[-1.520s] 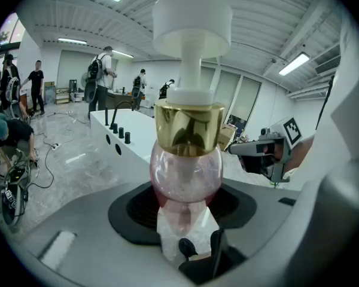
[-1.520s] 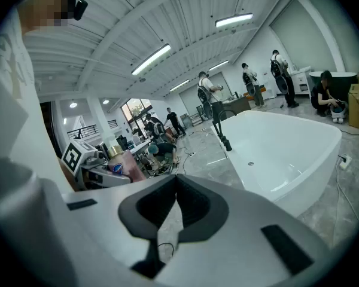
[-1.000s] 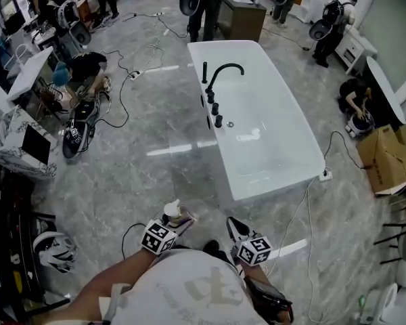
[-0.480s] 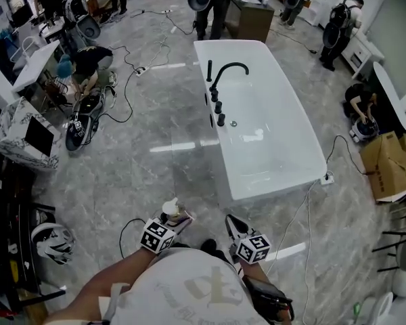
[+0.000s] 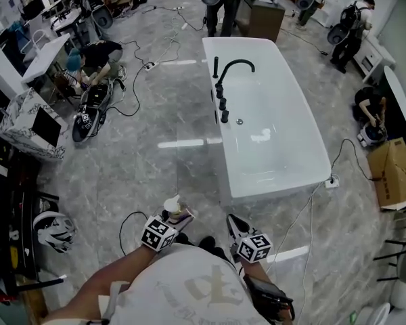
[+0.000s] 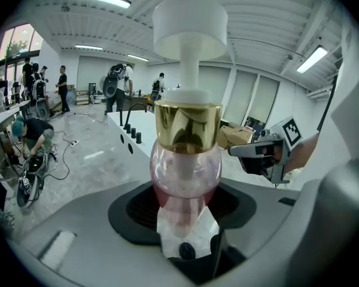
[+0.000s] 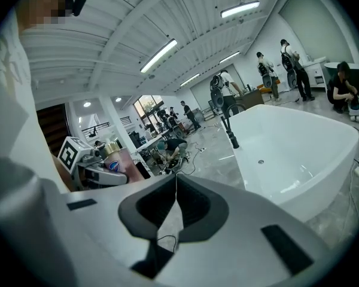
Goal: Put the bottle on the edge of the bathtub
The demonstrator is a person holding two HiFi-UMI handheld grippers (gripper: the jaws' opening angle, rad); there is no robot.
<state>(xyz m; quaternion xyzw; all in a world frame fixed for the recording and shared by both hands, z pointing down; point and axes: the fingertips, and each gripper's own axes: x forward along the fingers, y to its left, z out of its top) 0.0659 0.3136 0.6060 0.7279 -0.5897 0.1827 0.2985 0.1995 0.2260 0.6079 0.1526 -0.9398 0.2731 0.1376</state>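
A pump bottle with a white pump head, gold collar and clear pink body stands upright between the jaws of my left gripper, which is shut on its lower body. In the head view the bottle and left gripper are close to my body, and the right gripper is beside them. The right gripper is shut and holds nothing. The white bathtub with a black faucet stands on the grey floor ahead, well beyond both grippers. The bathtub fills the right of the right gripper view.
Black cables trail over the marble floor at the left. A white cable and power strip lie by the tub's near right corner. Cardboard boxes stand at the right. Several people stand or crouch around the room's edges. A helmet-like device lies near left.
The tub and floor have slid a little right and down in the head view. Both grippers keep their places, with the bottle still in the left one.
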